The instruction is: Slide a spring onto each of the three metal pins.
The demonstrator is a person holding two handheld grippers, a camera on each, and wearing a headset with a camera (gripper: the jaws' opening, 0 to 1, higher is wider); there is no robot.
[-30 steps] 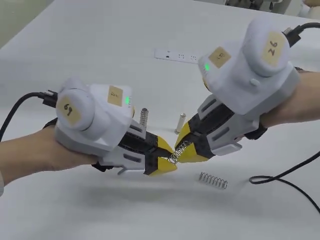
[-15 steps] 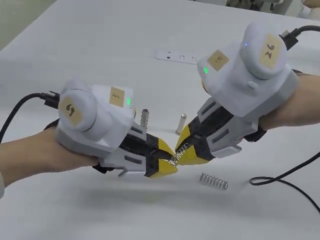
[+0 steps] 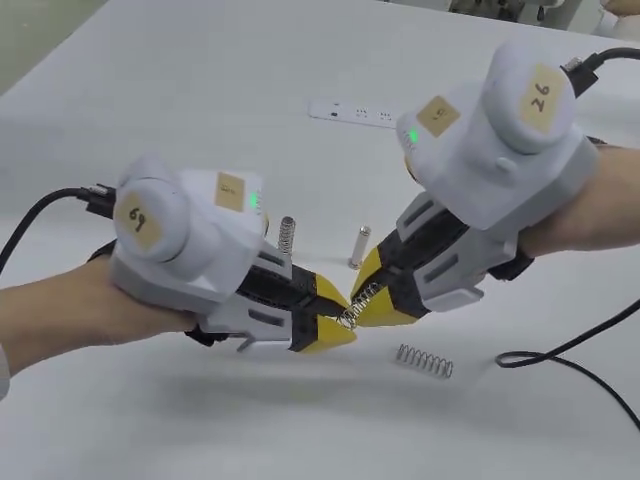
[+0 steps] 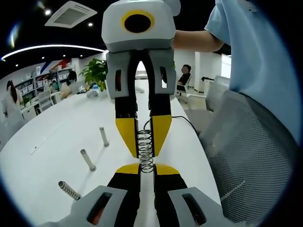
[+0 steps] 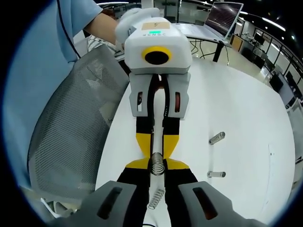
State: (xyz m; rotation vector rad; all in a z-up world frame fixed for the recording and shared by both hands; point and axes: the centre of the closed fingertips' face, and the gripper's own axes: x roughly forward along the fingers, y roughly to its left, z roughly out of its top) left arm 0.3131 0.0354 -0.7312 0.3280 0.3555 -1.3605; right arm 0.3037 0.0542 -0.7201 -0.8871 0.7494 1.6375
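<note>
You have the spring (image 3: 358,303) pinched at both ends. The left gripper (image 3: 335,322) has its jaws together on one end and the right gripper (image 3: 377,298) looks closed on the other, tip to tip, in the air just in front of the bare pin (image 3: 359,246). The loaded pin (image 3: 287,234), left of the bare pin, already wears its spring. A loose spring (image 3: 424,360) lies on the table (image 3: 200,80), nearer you than the bare pin and to its right. This looks like a regrip, so settle on one holder first. Let one gripper take the spring near one end, coils square to the jaws, and open the other gently so nothing flicks away. Then bring the free end's bore over the bare pin's top, axis along the pin, and lower it without squashing the coils.
</note>
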